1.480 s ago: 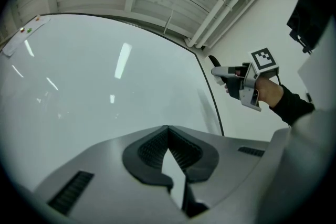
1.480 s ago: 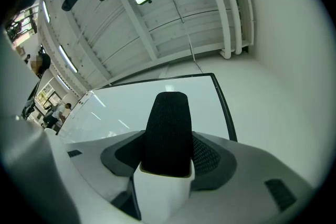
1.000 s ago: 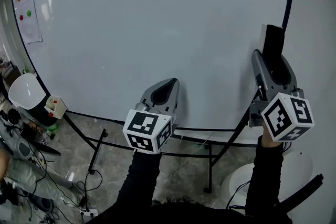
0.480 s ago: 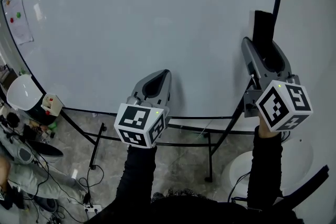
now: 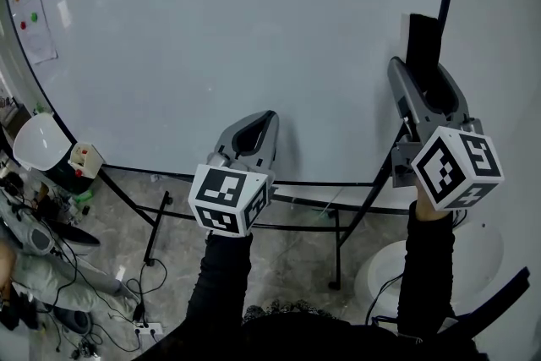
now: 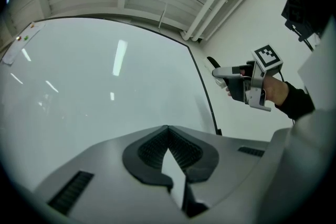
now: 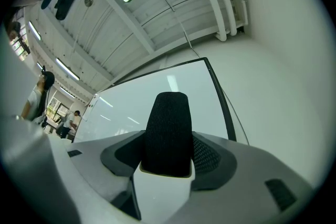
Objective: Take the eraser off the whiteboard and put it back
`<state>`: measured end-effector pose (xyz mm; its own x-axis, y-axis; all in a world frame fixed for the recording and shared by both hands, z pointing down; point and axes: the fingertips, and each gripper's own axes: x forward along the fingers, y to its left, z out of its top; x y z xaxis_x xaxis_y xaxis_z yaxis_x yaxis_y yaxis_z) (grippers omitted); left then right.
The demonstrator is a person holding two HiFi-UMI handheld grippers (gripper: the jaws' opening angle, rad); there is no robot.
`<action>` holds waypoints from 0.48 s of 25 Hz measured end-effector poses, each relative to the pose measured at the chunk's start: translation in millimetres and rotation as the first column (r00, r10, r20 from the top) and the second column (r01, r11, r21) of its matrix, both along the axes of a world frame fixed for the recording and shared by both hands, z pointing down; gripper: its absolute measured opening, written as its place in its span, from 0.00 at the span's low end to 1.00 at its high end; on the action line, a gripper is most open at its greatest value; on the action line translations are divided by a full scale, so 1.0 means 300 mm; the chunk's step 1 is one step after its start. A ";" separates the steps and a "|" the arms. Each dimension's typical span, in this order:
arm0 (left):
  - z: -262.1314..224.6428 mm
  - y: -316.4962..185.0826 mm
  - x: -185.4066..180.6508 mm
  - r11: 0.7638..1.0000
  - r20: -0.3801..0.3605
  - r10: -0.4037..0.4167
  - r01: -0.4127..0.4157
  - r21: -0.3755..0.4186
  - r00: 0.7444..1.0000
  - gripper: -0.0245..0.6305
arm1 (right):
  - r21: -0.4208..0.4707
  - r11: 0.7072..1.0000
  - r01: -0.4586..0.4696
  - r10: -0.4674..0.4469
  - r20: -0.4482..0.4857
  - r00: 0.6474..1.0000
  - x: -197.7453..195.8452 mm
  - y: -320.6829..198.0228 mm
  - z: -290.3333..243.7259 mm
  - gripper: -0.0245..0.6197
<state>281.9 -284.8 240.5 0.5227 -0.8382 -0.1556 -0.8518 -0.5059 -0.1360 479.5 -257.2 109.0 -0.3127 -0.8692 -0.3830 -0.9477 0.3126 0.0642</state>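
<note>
The whiteboard (image 5: 254, 38) fills most of the head view, a wide blank surface in a dark frame, carried on a black stand (image 5: 340, 254) over a grey floor (image 5: 287, 283).

What worries me most is the spot. The eraser sits right over the board's right edge, where the frame runs. If I let go there, I judge that its backing may catch only part of the flat surface, fail to hold, and drop to the floor. A hard push to seat it could also rock the board on its stand. A twisted grip could bring the eraser in corner first rather than flat.

My right arm, in a black sleeve, reaches up along the board's right edge, with the right gripper (image 5: 423, 79) pointing upward and slightly tilted toward the board. My left arm is lower and nearer the middle. The left gripper (image 5: 267, 121) points at the board just above its bottom edge, well apart from the right one.

The left gripper is clenched on nothing: its own view shows the ribbed pads meeting at the tip, with only bare board beyond.

The right gripper is grasping the eraser (image 7: 168, 134), a dark felt block on a pale base, standing upright between the wide-set pads and rising past the tips. In the head view it shows as a black strip at the right edge. I cannot tell whether it touches the board.
</note>
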 end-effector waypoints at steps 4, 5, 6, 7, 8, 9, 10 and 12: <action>-0.019 0.027 -0.021 1.000 -0.037 -0.024 0.025 0.008 0.999 0.05 | -0.002 1.000 0.011 -0.011 0.002 1.000 0.002 0.018 -0.004 0.45; -0.022 0.038 -0.026 0.999 -0.046 -0.032 0.033 0.011 0.998 0.05 | -0.002 1.000 0.014 -0.014 0.003 1.000 0.002 0.024 -0.003 0.45; -0.022 0.051 -0.027 0.999 -0.054 -0.038 0.039 0.014 0.998 0.05 | 0.000 1.000 0.014 -0.014 0.001 1.000 0.004 0.032 0.001 0.45; -0.017 0.064 -0.025 0.999 -0.060 -0.041 0.042 0.012 0.997 0.05 | 0.003 1.000 0.011 -0.011 -0.003 1.000 0.008 0.040 0.006 0.45; -0.009 0.076 -0.024 0.999 -0.064 -0.043 0.044 0.007 0.997 0.05 | 0.006 1.000 0.007 -0.006 -0.009 1.000 0.008 0.044 0.011 0.45; 0.000 0.085 -0.028 0.999 -0.064 -0.048 0.048 0.000 0.997 0.05 | 0.007 1.000 0.004 -0.004 -0.015 1.000 0.003 0.044 0.016 0.45; 0.008 0.093 -0.038 0.998 -0.063 -0.058 0.057 -0.008 0.996 0.05 | 0.004 1.000 0.008 -0.008 -0.017 1.000 -0.007 0.040 0.019 0.45; 0.022 0.114 -0.062 0.996 -0.060 -0.086 0.085 -0.020 0.994 0.05 | -0.003 1.000 0.030 -0.030 -0.012 0.999 -0.030 0.032 0.025 0.45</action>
